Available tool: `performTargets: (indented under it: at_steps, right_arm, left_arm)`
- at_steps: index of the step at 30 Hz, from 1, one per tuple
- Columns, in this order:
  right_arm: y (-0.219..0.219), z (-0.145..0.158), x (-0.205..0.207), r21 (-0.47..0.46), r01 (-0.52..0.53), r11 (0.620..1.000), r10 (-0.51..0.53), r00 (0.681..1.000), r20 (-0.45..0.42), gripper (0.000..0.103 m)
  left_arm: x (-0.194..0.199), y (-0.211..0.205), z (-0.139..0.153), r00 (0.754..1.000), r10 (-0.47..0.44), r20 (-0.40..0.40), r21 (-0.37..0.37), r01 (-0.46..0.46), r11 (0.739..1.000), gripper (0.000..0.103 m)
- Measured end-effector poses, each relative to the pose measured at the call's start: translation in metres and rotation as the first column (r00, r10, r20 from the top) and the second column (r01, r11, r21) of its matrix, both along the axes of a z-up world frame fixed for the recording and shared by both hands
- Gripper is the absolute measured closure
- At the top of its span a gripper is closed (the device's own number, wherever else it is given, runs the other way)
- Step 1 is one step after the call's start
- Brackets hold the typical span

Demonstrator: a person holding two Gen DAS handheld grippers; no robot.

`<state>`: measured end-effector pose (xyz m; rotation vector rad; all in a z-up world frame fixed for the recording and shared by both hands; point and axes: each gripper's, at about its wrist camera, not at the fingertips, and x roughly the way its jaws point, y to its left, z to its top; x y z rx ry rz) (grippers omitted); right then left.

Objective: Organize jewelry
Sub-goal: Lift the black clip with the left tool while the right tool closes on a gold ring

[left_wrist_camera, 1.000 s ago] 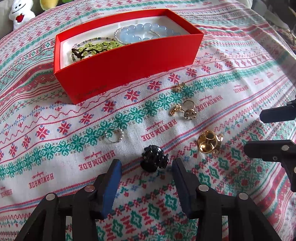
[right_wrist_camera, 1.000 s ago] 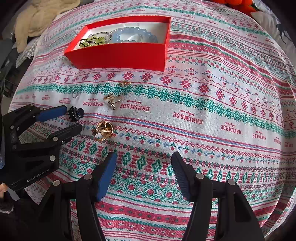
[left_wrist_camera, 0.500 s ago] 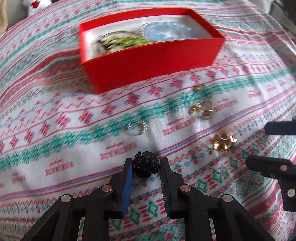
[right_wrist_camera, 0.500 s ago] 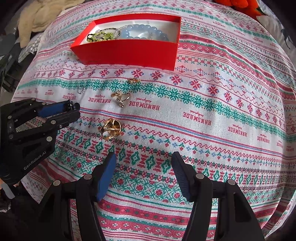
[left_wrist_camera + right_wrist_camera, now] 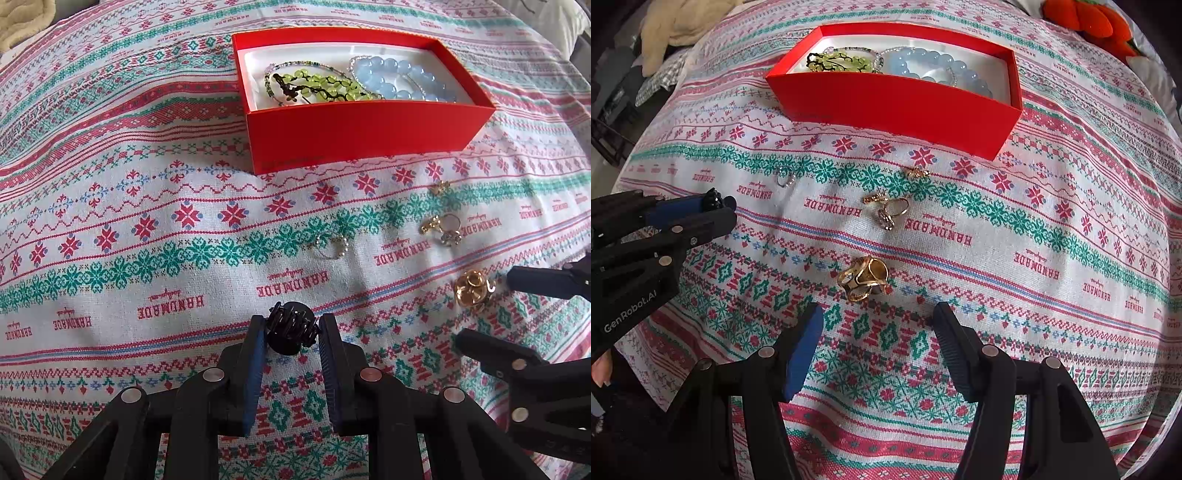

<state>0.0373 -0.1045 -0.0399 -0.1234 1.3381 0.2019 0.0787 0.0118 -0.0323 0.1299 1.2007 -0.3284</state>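
My left gripper [image 5: 291, 330] pinches the small, light black hair claw [image 5: 291, 325] by its hard sides just above the cloth, while my right gripper [image 5: 879, 332] is spread wide

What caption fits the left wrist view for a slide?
Left tongs shut on a black beaded ring above the patterned cloth, red box of bead bracelets ahead.

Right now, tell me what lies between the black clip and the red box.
Only patterned cloth: left view shows the clip in the left gripper, box beyond.
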Motion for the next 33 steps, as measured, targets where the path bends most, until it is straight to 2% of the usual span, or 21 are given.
performTargets:
  at_steps: [6, 8, 12, 14, 22, 33]
  right_arm:
    - [0.018, -0.003, 0.014, 0.005, -0.001, 1.000, 0.001, 1.000, 0.027, 0.042]
    - [0.020, -0.003, 0.016, 0.004, -0.005, 1.000, 0.005, 0.999, 0.033, 0.053]
    - [0.019, -0.002, 0.015, 0.010, -0.016, 1.000, 0.016, 0.999, 0.035, 0.063]
    - [0.021, -0.004, 0.016, 0.008, -0.027, 1.000, 0.027, 0.999, 0.037, 0.073]
    - [0.029, -0.004, 0.018, 0.002, -0.036, 0.999, 0.036, 0.998, 0.052, 0.074]
    - [0.017, 0.015, 0.020, 0.043, -0.016, 0.999, 0.013, 0.996, 0.088, 0.074]
  left_arm:
    - [-0.002, 0.008, 0.001, 1.000, 0.013, -0.009, 0.003, -0.013, 1.000, 0.080]
    - [-0.001, 0.010, 0.000, 1.000, 0.017, -0.011, 0.004, -0.016, 1.000, 0.080]
    - [-0.001, 0.013, 0.000, 1.000, 0.020, -0.015, 0.007, -0.020, 1.000, 0.080]
    - [-0.001, 0.014, -0.001, 1.000, 0.019, -0.016, 0.009, -0.019, 1.000, 0.080]
    - [-0.003, 0.012, -0.002, 1.000, 0.021, -0.014, 0.015, -0.021, 1.000, 0.080]
    - [-0.003, 0.020, 0.013, 0.999, 0.043, 0.019, -0.015, -0.043, 0.999, 0.080]
